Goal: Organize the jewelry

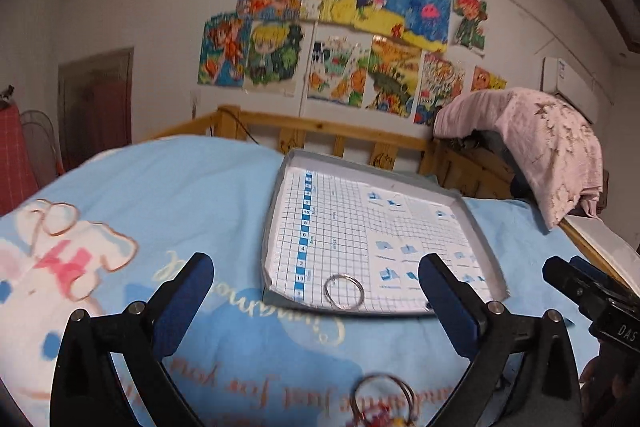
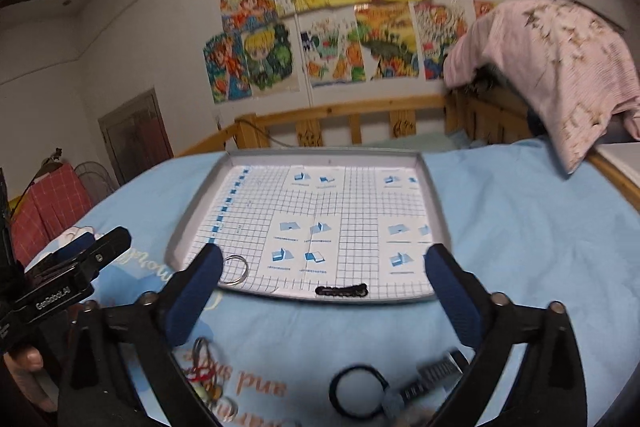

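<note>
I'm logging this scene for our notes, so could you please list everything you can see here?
tray: one, grey rim, gridded white liner, on the bed.
silver ring: one, in the tray near its front edge.
black hair clip: one, in the tray at the front edge.
black hair tie: one, on the blanket in front of the tray.
comb-like clip: one, dark, blurred, beside the hair tie.
charm bundle: one, red cord and rings, on the blanket.
blanket: one, light blue, printed.
bed rail: wooden, behind the tray.
pink cloth: one, draped over the rail.
drawings: many, colourful, on the wall.
left gripper: black with blue pads, open, empty.
right gripper: same, open, empty.
</note>
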The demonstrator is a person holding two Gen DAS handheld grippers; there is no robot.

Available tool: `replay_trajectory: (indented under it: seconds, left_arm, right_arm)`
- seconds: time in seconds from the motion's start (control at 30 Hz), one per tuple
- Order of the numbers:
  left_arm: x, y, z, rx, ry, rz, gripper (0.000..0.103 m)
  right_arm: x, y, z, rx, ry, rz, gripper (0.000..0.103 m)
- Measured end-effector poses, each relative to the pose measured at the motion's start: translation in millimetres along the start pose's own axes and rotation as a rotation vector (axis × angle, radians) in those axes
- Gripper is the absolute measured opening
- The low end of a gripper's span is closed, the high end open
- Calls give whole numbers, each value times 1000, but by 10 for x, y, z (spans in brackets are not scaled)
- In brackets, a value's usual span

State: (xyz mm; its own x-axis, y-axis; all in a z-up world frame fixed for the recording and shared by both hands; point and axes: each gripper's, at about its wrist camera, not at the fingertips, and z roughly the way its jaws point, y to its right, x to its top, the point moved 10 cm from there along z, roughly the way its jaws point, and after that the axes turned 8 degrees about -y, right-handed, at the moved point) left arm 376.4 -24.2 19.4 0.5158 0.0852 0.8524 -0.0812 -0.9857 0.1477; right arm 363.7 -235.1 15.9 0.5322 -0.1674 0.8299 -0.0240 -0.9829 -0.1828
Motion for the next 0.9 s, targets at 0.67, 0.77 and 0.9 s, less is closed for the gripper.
replay_trajectory:
  seconds: [0.67, 0.77, 0.9]
  left_arm:
    - [-644, 205, -1721, 22, 160, 80, 103]
    - [-758, 200, -1865, 26, 164, 87, 103]
    - [-949, 172, -2040, 29, 159, 91, 103]
  right_arm:
    - [-670, 19, -1748, -82, 190, -50, 102]
    - [-796, 45, -1921, -98, 197, -48, 102]
    - [-974, 57, -2111, -112, 195, -36, 102]
